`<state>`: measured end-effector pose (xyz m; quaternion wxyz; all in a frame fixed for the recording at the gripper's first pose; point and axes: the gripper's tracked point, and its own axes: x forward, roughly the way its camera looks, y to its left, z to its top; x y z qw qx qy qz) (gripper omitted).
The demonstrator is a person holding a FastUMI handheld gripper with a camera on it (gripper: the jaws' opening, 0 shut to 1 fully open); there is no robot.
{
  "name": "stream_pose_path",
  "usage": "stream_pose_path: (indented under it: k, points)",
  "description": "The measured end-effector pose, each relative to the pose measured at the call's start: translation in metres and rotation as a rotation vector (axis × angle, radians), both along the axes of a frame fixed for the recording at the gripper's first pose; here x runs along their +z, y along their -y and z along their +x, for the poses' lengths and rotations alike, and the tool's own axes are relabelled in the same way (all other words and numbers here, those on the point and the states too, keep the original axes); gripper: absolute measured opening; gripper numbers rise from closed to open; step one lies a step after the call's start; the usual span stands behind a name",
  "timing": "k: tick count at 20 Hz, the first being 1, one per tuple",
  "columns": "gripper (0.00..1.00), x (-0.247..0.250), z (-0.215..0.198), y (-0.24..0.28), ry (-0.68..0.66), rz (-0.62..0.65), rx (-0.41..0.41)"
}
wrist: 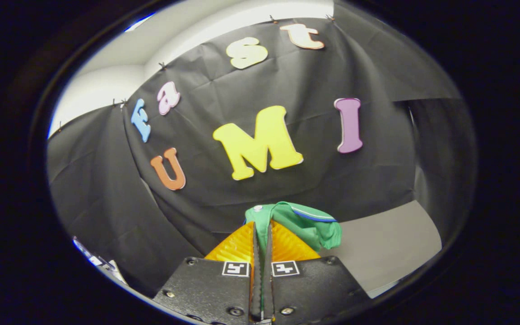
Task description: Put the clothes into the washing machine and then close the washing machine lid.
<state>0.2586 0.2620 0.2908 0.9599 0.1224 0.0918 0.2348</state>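
Hand-held gripper (262,232), seen from its own camera, with both fingers pressed nearly together and clamped on a green garment (303,221). The cloth is pinched in the narrow slit between the fingers; its bulk bunches over the fingertips and drapes to the right of them, lifted clear of any surface. A blue-and-white stripe runs along one folded edge of the garment, and a small pale button or snap sits on the cloth near the tip of the left finger. Directly beyond the fingers hangs the booth's black cloth wall (296,90), creased and pinned at its top edge. A pale grey flat surface (386,243) lies to the right of the garment and below it. Above the cloth, white wall (106,85) shows. The garment hides whatever lies straight ahead of the fingertips.
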Motion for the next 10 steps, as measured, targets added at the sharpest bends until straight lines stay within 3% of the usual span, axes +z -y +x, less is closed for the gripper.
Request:
stream_pose_path:
  k: [10]
  points:
    - [0.05,-0.035,0.003,-0.115,-0.039,-0.028,0.137]
